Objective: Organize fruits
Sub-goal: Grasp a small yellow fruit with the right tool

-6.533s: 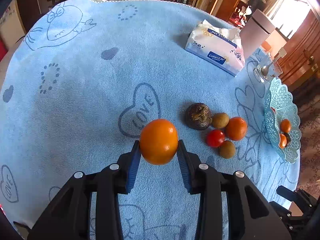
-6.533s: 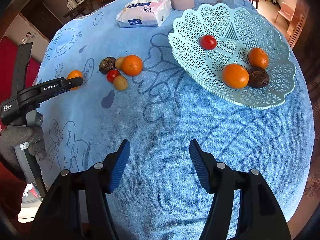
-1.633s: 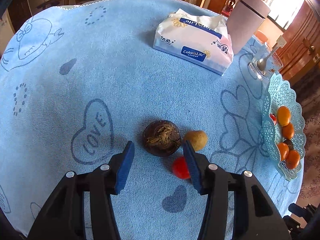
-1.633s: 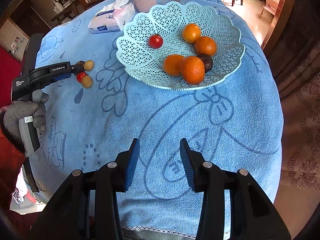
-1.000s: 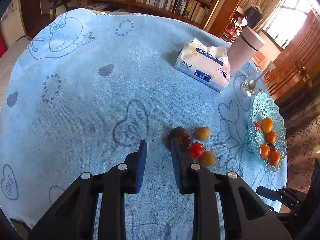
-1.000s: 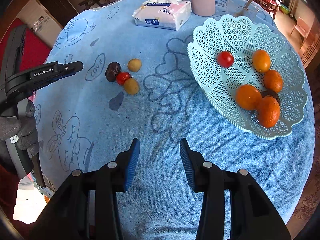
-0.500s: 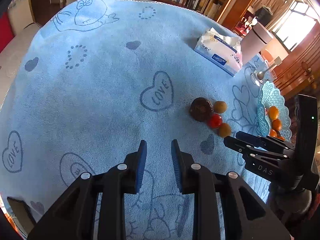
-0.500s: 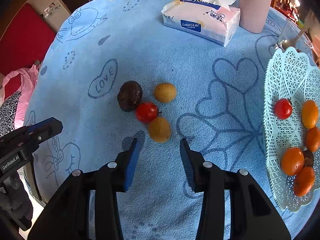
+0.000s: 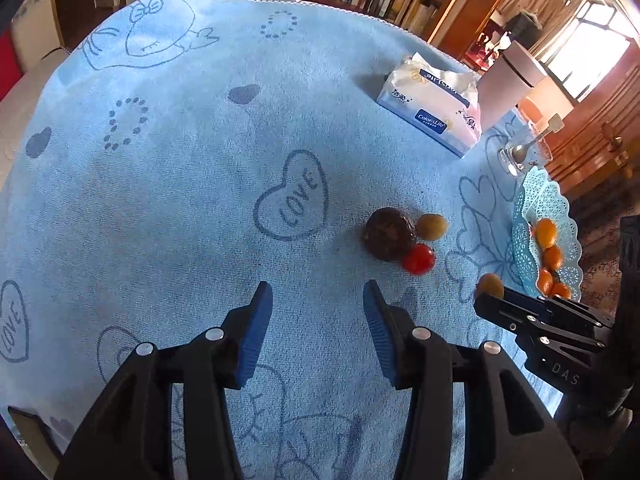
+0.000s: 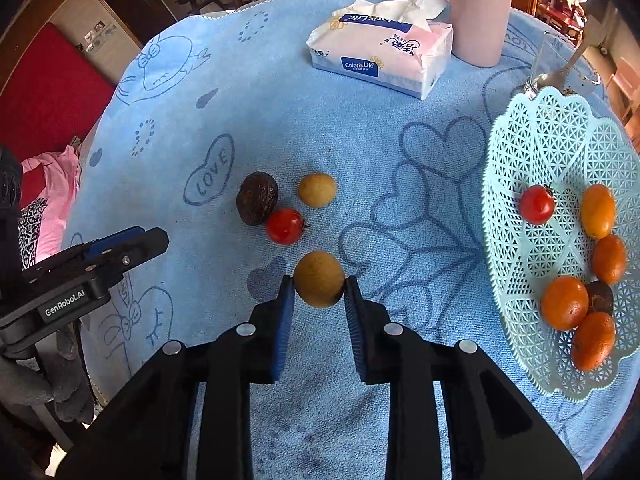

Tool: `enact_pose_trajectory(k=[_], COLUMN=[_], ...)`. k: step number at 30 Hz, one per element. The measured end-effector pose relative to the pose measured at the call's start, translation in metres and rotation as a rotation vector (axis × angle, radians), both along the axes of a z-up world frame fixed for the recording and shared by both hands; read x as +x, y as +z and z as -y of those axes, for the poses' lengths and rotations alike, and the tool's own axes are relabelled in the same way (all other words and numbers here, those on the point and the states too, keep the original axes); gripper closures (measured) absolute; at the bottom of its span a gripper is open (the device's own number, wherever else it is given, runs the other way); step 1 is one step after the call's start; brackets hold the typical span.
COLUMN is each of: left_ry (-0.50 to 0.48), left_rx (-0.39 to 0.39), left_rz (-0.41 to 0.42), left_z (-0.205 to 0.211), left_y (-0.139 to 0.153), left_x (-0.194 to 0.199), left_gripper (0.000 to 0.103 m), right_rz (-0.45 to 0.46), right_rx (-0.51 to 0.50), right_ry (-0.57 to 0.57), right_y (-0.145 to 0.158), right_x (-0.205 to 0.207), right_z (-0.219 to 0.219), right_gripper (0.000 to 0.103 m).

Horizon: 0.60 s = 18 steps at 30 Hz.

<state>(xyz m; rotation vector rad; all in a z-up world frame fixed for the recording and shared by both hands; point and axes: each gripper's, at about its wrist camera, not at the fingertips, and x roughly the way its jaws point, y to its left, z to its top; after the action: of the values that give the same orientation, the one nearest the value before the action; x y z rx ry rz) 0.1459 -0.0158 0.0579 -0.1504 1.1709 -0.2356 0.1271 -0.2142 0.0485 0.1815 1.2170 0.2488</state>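
My right gripper [image 10: 319, 280] is shut on a yellow-brown round fruit [image 10: 319, 279], held just above the blue cloth; it also shows in the left wrist view [image 9: 489, 285]. On the cloth lie a dark wrinkled fruit [image 10: 257, 197], a red tomato [image 10: 284, 225] and another yellow-brown fruit [image 10: 317, 189]. The light-blue lattice basket [image 10: 520, 152] at the right holds a tomato and several orange fruits. My left gripper [image 9: 317, 300] is open and empty, short of the dark fruit [image 9: 387, 233] and tomato [image 9: 418, 258].
A tissue pack [image 10: 380, 56] and a pink cup [image 10: 478, 8] stand at the back. A glass with a spoon [image 10: 560, 64] is behind the basket. The round table's edge lies close on the right. Bookshelves are beyond.
My right gripper has closed on the nearest yellow-brown fruit and lifted it slightly. My left gripper has opened wider and moved closer to the loose fruits.
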Motion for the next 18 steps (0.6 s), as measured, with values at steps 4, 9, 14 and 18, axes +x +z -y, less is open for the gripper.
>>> enact_pose_trajectory(k=[4, 9, 14, 18], left_ry=[-0.017, -0.028, -0.038, -0.043], left_rx=[-0.025, -0.063, -0.056, -0.040], left_rz=[-0.019, -0.040, -0.057, -0.063], left_z=[0.018, 0.040, 0.059, 0.067], left_y=[-0.008, -0.016, -0.026, -0.032], left_x=[0.015, 0.032, 0.046, 0.050], left_gripper=[0.054, 0.054, 0.054, 0.054], right_rz=[0.013, 0.039, 0.062, 0.067], right_rx=[-0.003, -0.022, -0.040, -0.047], right_ry=[-0.041, -0.103, -0.174, -0.228], right_y=[0.011, 0.024, 0.034, 0.038], right_x=[-0.017, -0.033, -0.044, -0.050], right_z=[0.021, 0.050, 0.079, 0.102], right_gripper=[0.077, 0.077, 0.077, 0.077])
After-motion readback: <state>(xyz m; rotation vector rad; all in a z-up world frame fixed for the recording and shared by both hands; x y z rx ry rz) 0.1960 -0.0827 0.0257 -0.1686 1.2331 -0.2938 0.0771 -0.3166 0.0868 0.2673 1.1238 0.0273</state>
